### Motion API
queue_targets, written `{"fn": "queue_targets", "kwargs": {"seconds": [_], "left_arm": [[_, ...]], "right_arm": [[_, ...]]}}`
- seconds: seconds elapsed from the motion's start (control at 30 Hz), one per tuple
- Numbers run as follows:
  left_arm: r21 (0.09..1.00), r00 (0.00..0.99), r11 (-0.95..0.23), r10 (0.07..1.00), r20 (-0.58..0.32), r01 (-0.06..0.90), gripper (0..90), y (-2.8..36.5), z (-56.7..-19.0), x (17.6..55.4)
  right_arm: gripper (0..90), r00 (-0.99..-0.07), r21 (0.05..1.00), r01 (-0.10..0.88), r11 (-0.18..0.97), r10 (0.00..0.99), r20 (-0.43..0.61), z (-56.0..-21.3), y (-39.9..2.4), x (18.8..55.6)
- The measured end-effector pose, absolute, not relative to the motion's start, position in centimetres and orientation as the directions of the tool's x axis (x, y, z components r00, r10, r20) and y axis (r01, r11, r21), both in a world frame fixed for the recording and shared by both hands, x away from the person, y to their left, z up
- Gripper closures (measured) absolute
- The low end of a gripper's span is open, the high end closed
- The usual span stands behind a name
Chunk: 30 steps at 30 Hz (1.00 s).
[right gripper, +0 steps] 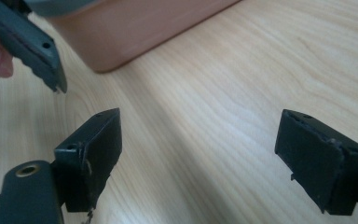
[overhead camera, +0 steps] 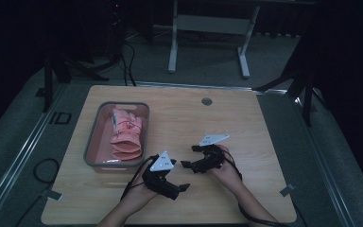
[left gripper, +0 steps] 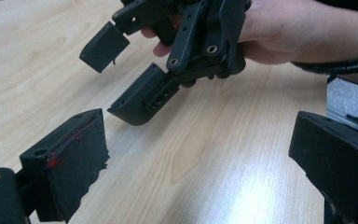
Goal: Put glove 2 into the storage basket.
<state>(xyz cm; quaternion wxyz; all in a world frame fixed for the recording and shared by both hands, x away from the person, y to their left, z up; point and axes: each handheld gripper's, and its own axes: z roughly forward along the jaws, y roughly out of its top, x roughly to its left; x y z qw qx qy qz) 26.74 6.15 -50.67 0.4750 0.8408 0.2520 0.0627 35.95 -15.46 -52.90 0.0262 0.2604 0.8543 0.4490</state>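
A grey-rimmed bin (overhead camera: 90, 142) stands at the table's left and holds a folded pink fabric item (overhead camera: 125, 135) with white marks. Both grippers hover over bare wood near the front middle, to the right of the bin. My left gripper (overhead camera: 179, 190) points right, its jaws wide apart (left gripper: 200, 163) and nothing between them. My right gripper (overhead camera: 189, 156) points left toward the bin, also open and empty (right gripper: 205, 154). The left gripper view shows the right gripper (left gripper: 121, 74) close ahead, held in a hand. The bin's wall (right gripper: 135, 28) lies just beyond the right jaws.
A round grommet (overhead camera: 206, 101) sits in the wooden table (overhead camera: 246, 127) near its far edge. White desk legs (overhead camera: 172, 47) stand on the floor behind. A tape tab (overhead camera: 287, 190) marks the front right edge. A cable (overhead camera: 45, 170) loops on the floor at left.
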Motion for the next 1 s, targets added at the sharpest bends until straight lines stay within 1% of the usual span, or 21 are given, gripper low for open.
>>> {"fn": "queue_targets", "kwargs": {"seconds": [0.13,0.3,0.63,0.8,1.0], "left_arm": [[0.822,0.865,-0.422,0.476,-0.159,0.383,4.4,5.8,-51.8,26.7],[0.806,0.879,-0.466,0.458,-0.133,0.365,4.3,5.3,-52.9,26.6],[0.794,0.883,-0.489,0.452,-0.123,0.361,4.3,5.0,-54.6,26.4],[0.789,0.889,-0.503,0.443,-0.114,0.352,4.3,4.8,-55.2,26.3],[0.791,0.895,-0.511,0.436,-0.099,0.336,4.3,4.7,-55.2,26.0]], "right_arm": [[14.2,-0.863,0.779,0.422,0.464,0.468,0.189,-53.4,-15.8,35.7],[14.1,-0.861,0.771,0.429,0.471,0.47,0.193,-54.2,-16.4,35.4],[14.0,-0.863,0.766,0.426,0.482,0.471,0.183,-55.2,-17.8,34.4],[14.0,-0.858,0.776,0.425,0.467,0.481,0.181,-55.6,-18.7,33.7],[14.0,-0.858,0.784,0.413,0.464,0.488,0.163,-55.7,-18.9,33.5]]}}
